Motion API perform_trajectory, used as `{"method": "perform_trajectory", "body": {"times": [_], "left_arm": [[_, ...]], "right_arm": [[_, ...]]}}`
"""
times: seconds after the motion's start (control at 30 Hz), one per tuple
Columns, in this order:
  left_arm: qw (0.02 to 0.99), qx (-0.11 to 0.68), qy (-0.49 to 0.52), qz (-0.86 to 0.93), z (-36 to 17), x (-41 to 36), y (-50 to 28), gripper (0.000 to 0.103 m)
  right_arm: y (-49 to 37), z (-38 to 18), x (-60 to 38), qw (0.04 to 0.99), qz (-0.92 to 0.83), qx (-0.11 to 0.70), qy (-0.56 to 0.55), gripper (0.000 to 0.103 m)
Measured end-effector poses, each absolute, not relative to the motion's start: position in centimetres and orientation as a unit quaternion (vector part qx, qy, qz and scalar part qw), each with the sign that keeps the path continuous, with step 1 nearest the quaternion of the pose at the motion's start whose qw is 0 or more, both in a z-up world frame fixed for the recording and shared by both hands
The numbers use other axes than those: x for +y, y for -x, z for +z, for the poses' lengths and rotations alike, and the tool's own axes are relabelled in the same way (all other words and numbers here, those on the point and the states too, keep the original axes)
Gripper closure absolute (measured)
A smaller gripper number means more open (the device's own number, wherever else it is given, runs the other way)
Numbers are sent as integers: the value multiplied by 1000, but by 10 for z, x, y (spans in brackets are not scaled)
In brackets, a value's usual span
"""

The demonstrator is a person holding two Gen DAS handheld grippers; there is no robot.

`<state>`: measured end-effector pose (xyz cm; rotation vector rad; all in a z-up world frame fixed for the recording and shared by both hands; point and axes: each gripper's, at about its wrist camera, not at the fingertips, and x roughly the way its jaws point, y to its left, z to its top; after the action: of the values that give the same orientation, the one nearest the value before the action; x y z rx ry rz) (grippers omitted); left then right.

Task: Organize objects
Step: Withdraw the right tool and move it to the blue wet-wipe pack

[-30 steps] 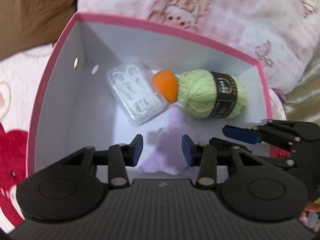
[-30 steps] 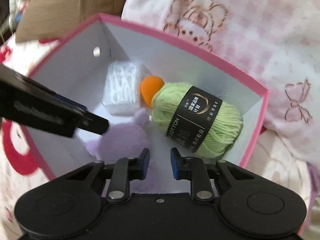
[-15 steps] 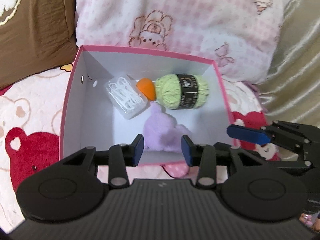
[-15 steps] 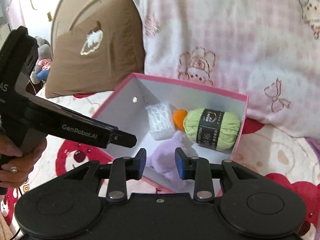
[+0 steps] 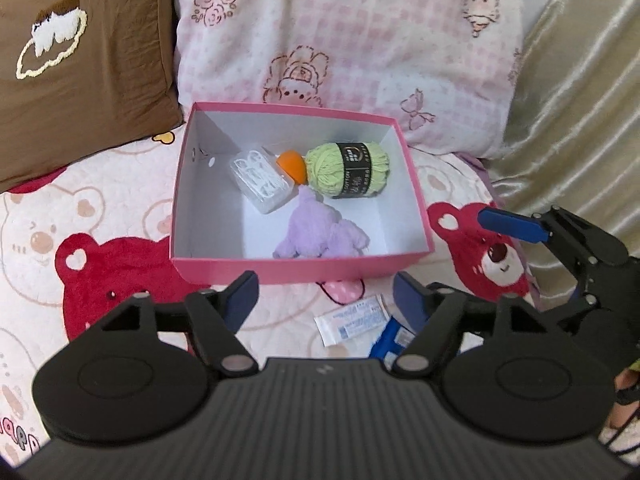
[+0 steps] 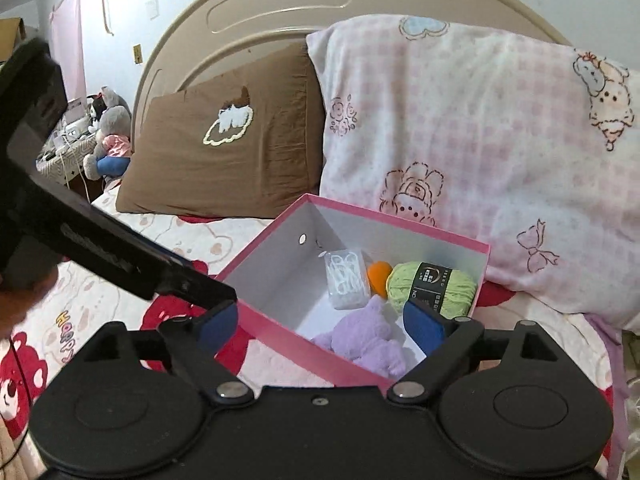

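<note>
A pink box with a white inside stands on the bed. In it lie a clear case of white pieces, an orange thing, a green yarn ball and a purple plush toy. My left gripper hovers in front of the box, its jaws opening with nothing between them. My right gripper is back from the box at its near right corner, jaws opening and empty; the plush toy lies beyond them. One of its blue-padded fingers shows in the left wrist view.
A white sachet and a blue thing, partly hidden, lie on the bear-print bedcover before the box. A brown pillow and a pink checked pillow lean on the headboard. A person's hand holds the left gripper.
Both grippers have drawn back and up out of the box, and both sets of jaws have gone from nearly shut to wide. The purple plush toy stays in the box.
</note>
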<state>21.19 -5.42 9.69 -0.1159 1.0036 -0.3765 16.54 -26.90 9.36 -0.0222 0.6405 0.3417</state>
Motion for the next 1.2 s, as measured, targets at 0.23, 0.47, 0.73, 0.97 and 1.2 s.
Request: {"method": "perform_trajectory", "body": {"times": [0.23,0.47,0.73,0.97,1.2], "left_arm": [[856,478,49,-193,107,-48,-187,12],[851,481,42,-206,104,-55,-170,10],[846,480,31,-229,107,-65,-148,8],[843,478,-9,-246,78,-82,-125,8],[842,478,-28,-250,30,-104,-109,9]], "right_arm": [[-132,98,-270,936,164,312,4,10],[-97,97,-276,937,159,312,11,10],[-67,103,-280,932,175,316,22,10],[-38,65,-282,926,161,340,8,10],[-17,7,-292,923,123,365,-18,10]]}}
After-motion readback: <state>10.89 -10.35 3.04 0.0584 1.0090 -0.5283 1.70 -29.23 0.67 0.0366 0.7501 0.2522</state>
